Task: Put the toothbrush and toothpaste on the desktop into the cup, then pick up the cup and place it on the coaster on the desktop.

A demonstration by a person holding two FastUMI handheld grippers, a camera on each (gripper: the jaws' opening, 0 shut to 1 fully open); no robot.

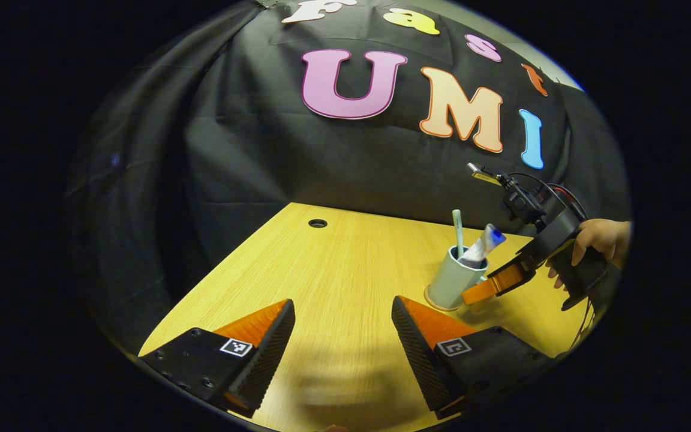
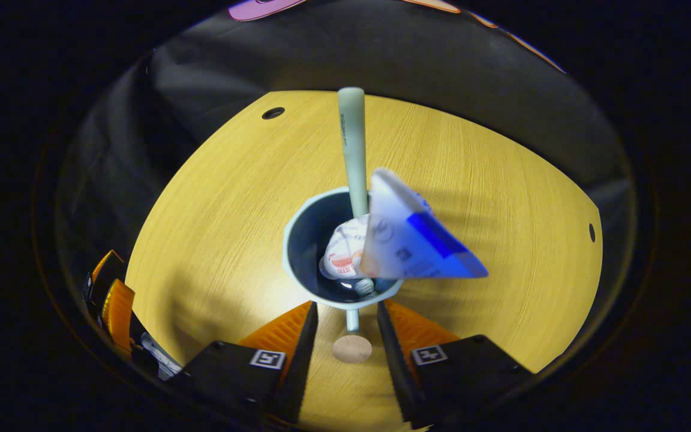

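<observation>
A wooden surface (image 1: pixel 333 270) with a cable hole (image 1: pixel 317 223) near its far edge meets black cloth (image 1: pixel 249 150). The cup (image 1: pixel 452 279), holding toothbrush (image 1: pixel 457 231) and toothpaste (image 1: pixel 482 246), stands on the coaster (image 1: pixel 435 303) toward the right edge. The left gripper (image 1: pixel 343 336) hangs apart; the right gripper (image 2: pixel 345 336) flanks the cup's handle (image 2: pixel 352 319), jaws apart.

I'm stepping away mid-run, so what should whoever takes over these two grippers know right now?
Left gripper: open, holding nothing, low over the wooden desktop.
Right gripper: open, its fingers either side of the handle of the pale green cup, not visibly pressing on it.
Done: the pale green toothbrush and the white and blue toothpaste tube stand in the cup.
The round brown coaster lies by the handle; the left gripper view suggests that the cup rests on it.
Left: confirm the cup sits squarely, then back the right gripper away.
</observation>
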